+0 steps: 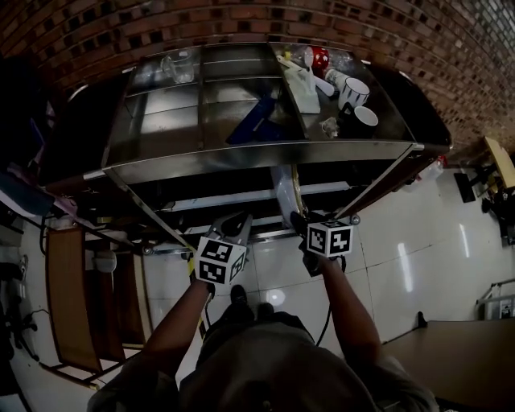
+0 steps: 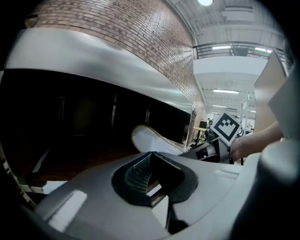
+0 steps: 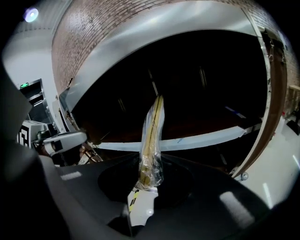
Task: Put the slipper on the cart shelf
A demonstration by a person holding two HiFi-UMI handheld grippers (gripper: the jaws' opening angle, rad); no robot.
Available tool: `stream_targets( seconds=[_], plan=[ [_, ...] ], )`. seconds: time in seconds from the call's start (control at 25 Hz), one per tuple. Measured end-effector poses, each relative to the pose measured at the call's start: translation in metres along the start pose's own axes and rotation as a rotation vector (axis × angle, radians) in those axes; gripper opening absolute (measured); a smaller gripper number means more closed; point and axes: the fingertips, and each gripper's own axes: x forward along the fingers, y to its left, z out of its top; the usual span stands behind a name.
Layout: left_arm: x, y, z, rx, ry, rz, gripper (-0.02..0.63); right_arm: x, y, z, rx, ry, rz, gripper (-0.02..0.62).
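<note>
Holding the slipper (image 3: pixel 152 136) by one end, the right tool (image 1: pixel 296 219) has its jaws narrow and pressed on it from both sides. The slipper is wrapped in a clear plastic bag and stands on its edge, so that the right gripper view shows only its thin yellowish side. It points away from the person toward the dark space under the top shelf of the metal cart (image 1: pixel 265 153). In the head view its far end lies just below the front rim of this shelf, in front of a pale bar (image 1: pixel 233 198) that runs across the lower part of the cart. Whether the slipper touches anything in the cart, I cannot tell.

The left tool (image 1: pixel 240 221) is near the right one, at its left, also in front of the cart. Its jaws are together and nothing is between them. From its own view the pale sole of the slipper shows to the right, and beyond it the marker cube (image 2: pixel 228 126) of the right tool.

On the top shelf of the cart stand two white mugs (image 1: pixel 354 92) at the right, a blue object (image 1: pixel 253 121) near the middle and a glass jug (image 1: pixel 177 68) at the back left. Behind the cart is a brick wall (image 1: pixel 80 24). The floor (image 1: pixel 418 257) is of pale shiny tiles.
</note>
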Motion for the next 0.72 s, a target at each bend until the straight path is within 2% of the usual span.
stream_targets(
  seconds=[0.28,0.72],
  plan=[
    [0.015,0.007,0.005,0.001,0.008,-0.03,0.008,0.034,-0.015,0.022,0.06,-0.008,-0.046,0.063],
    [0.038,0.014,0.016,-0.001,0.008,0.078,0.008,0.07,-0.039,0.052,0.054,-0.001,0.019,0.071]
  ],
)
